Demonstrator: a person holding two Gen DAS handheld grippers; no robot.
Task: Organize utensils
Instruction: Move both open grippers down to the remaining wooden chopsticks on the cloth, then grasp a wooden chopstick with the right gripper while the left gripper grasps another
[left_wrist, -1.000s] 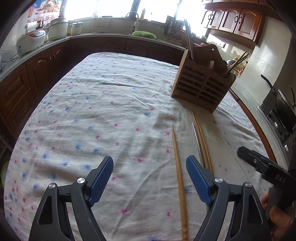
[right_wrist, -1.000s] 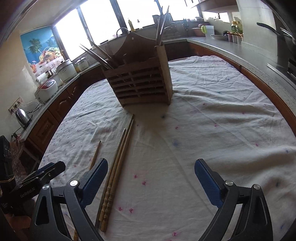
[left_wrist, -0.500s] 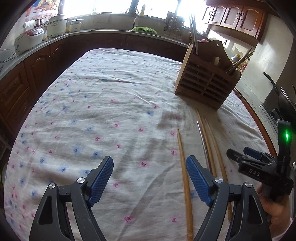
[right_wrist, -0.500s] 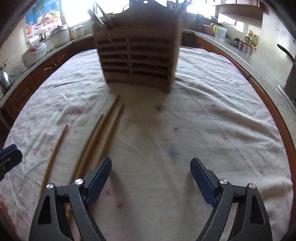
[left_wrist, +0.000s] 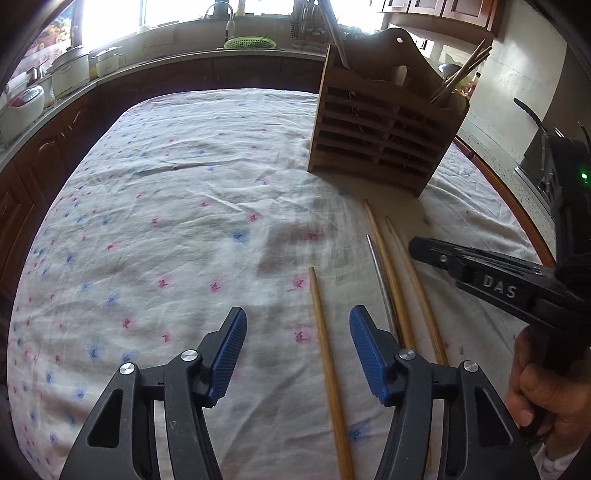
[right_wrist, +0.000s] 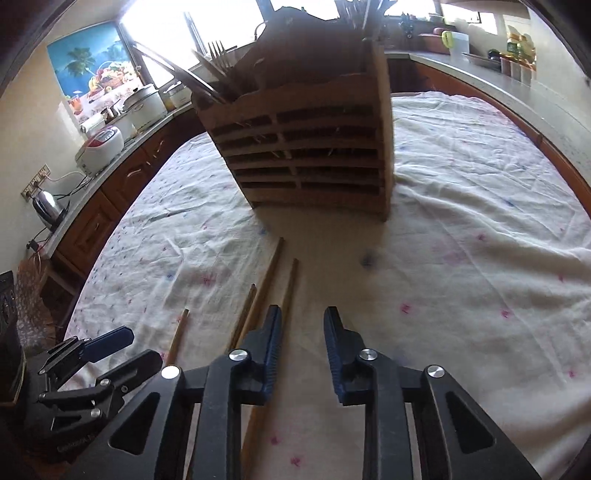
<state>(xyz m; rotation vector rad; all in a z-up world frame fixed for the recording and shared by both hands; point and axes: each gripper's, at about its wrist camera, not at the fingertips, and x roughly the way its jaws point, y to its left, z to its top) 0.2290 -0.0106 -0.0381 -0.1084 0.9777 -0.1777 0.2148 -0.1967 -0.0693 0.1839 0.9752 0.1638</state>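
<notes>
A slatted wooden utensil holder (left_wrist: 380, 136) (right_wrist: 306, 155) stands on the flowered tablecloth with forks and chopsticks in it. In front of it lie several loose chopsticks. A single wooden chopstick (left_wrist: 325, 347) (right_wrist: 179, 336) runs between the blue pads of my left gripper (left_wrist: 297, 350) (right_wrist: 122, 354), whose jaws are closing without touching it. To its right lie a metal chopstick (left_wrist: 380, 284) and two wooden ones (left_wrist: 389, 273) (right_wrist: 271, 269). My right gripper (right_wrist: 301, 347) (left_wrist: 480, 273) hovers just right of that group. Its jaws are closing to a narrow gap with only cloth showing between them.
A person's hand (left_wrist: 546, 387) holds the right gripper's handle. Dark wood cabinets and a counter with rice cookers (right_wrist: 99, 144) and a kettle (right_wrist: 48, 206) ring the table. The table's wooden edge (left_wrist: 517, 206) runs close behind the holder on the right.
Both grippers have moved forward and lower toward the chopsticks. The left jaws have narrowed around the single chopstick. The right jaws have gone from wide to a narrow gap.
</notes>
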